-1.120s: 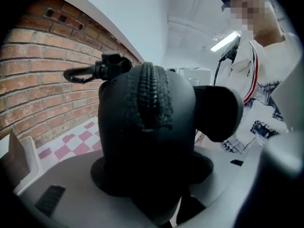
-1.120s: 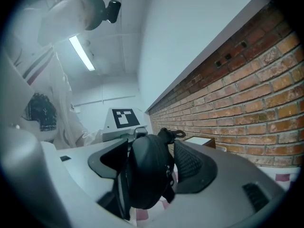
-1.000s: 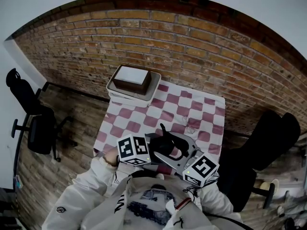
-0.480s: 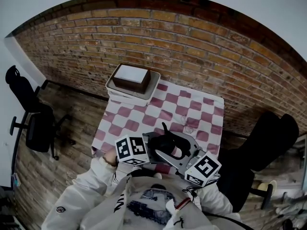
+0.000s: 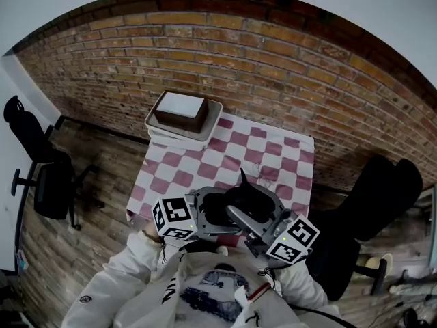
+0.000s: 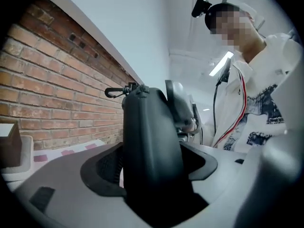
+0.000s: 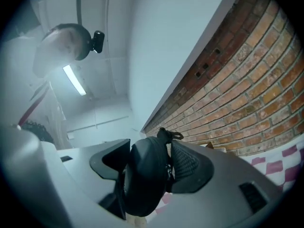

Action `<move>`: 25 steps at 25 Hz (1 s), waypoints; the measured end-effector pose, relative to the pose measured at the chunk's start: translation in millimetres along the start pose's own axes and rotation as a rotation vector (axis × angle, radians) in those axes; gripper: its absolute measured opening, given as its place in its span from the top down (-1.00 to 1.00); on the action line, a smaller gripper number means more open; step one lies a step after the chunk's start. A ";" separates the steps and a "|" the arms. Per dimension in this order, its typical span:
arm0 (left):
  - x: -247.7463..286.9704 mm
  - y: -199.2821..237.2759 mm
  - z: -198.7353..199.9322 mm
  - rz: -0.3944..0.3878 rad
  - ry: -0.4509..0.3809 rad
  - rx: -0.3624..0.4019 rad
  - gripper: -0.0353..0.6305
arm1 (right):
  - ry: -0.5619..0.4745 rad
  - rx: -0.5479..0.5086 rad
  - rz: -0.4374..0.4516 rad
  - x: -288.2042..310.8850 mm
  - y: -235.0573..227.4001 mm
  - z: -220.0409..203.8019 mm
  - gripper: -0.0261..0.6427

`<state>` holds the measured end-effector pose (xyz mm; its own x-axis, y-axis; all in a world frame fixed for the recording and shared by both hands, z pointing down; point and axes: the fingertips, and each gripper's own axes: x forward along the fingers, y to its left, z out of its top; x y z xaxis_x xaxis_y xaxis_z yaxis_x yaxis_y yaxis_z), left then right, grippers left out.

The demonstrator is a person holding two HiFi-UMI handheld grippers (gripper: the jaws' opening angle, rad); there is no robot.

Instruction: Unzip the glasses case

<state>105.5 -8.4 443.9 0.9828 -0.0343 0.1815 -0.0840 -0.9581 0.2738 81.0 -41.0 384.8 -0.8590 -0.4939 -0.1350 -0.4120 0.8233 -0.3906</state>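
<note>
**Both grippers on the case, up off the table by the person's chest**

Both white sleeves are tucked in close and the two tools nose in toward each other, roughly level, marker cubes outward. The left gripper is clamped on one end of the black glasses case, which fills the gap between its pads. The right gripper comes in from the other side. Its jaws have just eased inward a touch, standing wide with the case's rounded end between them and the ribbed pad against the zipper seam. The case hangs over the near edge of the checked table, long axis running from one gripper to the other. Its zipper pull sticks out toward the brick wall.
</note>
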 end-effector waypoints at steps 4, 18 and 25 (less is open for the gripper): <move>-2.6 2.7 4.2 0.025 -0.056 -0.028 -0.13 | -0.037 0.036 -0.015 -4.2 -6.4 4.0 0.07; -25.4 11.3 26.4 0.075 -0.251 -0.126 -0.12 | -0.157 0.199 -0.031 -4.3 -22.2 5.4 0.08; -30.5 13.9 21.6 0.091 -0.262 -0.125 -0.12 | -0.172 0.241 -0.039 2.0 -26.4 -1.0 0.08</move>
<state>77.9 -26.8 421.8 0.9779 -0.2061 -0.0345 -0.1773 -0.9057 0.3851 89.8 -63.4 395.7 -0.7712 -0.5809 -0.2602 -0.3416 0.7227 -0.6009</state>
